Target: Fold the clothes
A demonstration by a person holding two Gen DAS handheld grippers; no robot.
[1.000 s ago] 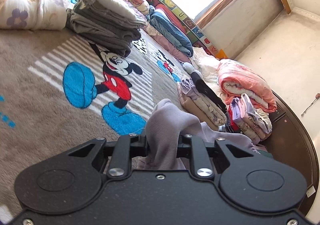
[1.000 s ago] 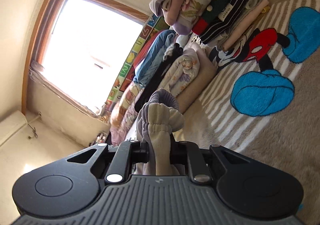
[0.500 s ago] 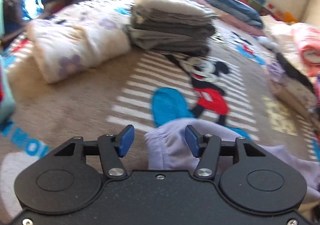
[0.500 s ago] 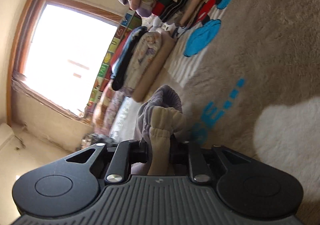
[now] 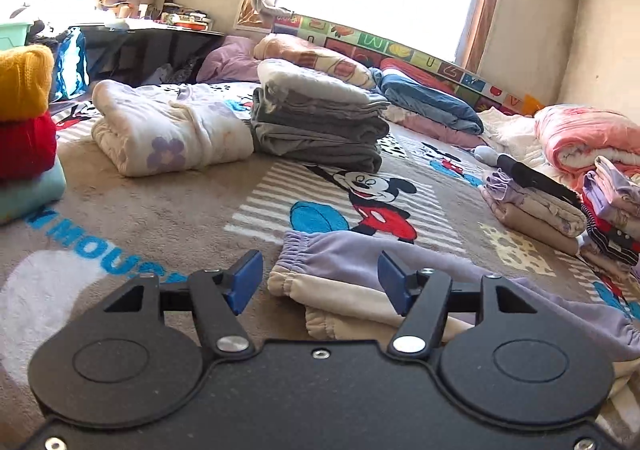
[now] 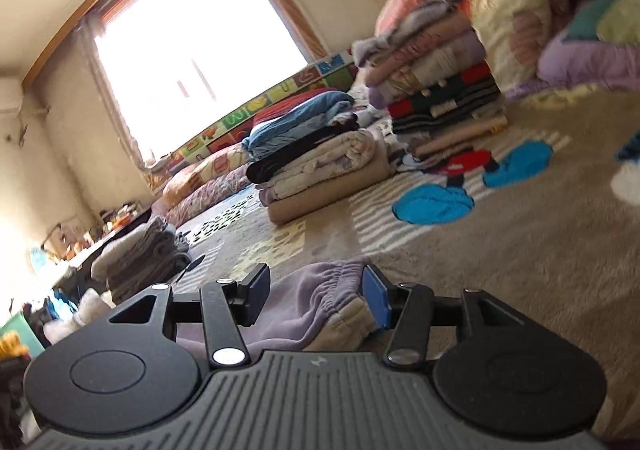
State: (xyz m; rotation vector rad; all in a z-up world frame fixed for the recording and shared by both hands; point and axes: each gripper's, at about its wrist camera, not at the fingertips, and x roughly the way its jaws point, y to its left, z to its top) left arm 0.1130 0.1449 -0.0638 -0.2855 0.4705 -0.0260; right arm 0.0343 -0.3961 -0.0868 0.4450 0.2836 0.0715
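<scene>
left gripper: wide apart, holding nothing
right gripper: wide apart, holding nothing
lilac trousers: flat on blanket
next: better to grip both cuffs evenly, then fold

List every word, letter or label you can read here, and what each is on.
"M MOUS", cut off by the left gripper: blue letters on the Mickey Mouse blanket.
"W", "U": tiles of the alphabet play mat under the window.
White label on the striped garment: too blurred to read.
</scene>
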